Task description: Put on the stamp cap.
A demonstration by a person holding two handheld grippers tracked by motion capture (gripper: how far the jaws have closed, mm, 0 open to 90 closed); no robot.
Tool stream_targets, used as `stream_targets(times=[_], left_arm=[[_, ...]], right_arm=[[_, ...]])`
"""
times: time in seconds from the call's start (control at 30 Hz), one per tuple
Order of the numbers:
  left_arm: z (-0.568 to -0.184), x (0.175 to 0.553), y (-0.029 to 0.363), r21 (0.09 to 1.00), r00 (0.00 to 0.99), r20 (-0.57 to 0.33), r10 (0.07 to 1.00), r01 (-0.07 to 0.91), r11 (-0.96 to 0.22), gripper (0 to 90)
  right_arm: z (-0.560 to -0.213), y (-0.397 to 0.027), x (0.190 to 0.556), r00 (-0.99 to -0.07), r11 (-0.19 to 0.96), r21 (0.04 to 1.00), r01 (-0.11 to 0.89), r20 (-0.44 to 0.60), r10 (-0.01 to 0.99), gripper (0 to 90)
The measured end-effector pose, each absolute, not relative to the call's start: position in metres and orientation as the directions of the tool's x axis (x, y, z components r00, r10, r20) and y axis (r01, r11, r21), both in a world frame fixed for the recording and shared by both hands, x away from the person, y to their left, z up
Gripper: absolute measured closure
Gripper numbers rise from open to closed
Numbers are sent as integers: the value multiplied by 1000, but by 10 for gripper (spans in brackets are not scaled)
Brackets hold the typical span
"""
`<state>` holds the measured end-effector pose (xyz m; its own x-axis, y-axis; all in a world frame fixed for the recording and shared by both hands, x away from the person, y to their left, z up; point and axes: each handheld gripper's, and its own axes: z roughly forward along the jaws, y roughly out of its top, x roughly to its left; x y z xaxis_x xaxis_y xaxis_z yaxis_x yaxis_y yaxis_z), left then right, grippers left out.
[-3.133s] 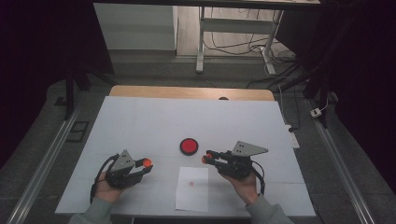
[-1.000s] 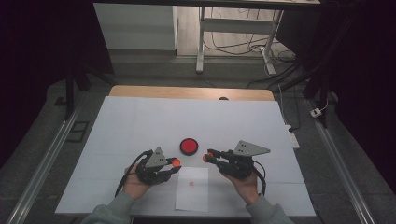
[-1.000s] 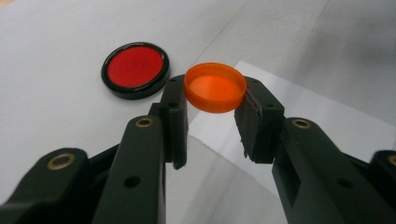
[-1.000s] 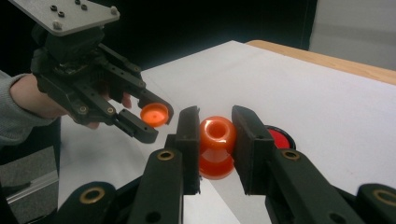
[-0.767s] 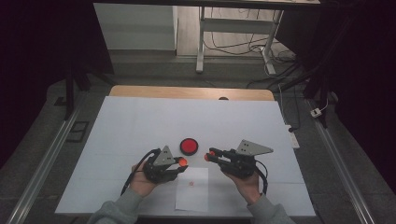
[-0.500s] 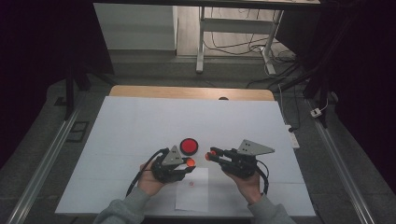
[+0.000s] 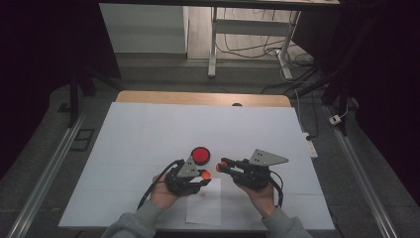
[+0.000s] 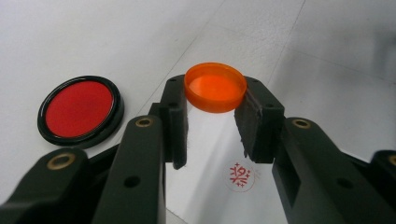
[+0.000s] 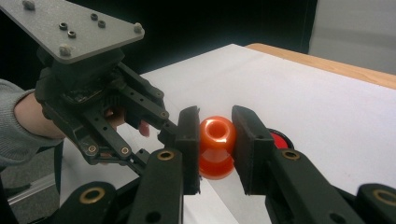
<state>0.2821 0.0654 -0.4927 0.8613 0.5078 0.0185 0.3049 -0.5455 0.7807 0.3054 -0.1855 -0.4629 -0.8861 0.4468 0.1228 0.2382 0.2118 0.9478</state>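
The left tongs point(image 8: 212, 114) grip an orange cap point(image 8: 215, 87) by its rim, open side up in the left gripper view. The right tongs point(image 9: 215, 140) are closed on an orange stamp point(image 9: 216, 147), its rounded end toward the camera. Both hang just above the sheet of paper point(image 7: 204, 210) at the bench's point(image 7: 148, 129) near edge, tips close together but apart. A red seal print point(image 8: 240, 176) sits on the paper below the cap; the red ink pad point(image 7: 200, 154) lies just beyond the left tongs, toward the middle of the bench.

The step looks like recapping the stamp. To do it well, 2 things matter — line the cap's mouth up square with the stamp's inked face, and bring them together slowly along 1 axis. Keep both grips firm — a tilted cap may jam or smear ink.
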Motion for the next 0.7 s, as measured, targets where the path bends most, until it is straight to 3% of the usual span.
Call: stream_targets(times=[0.7], left_arm=[[-496, 282, 59, 775, 867, 17, 498, 303, -555, 651]], right_arm=[[-469, -171, 300, -905, 232, 940, 249, 141, 402, 721]])
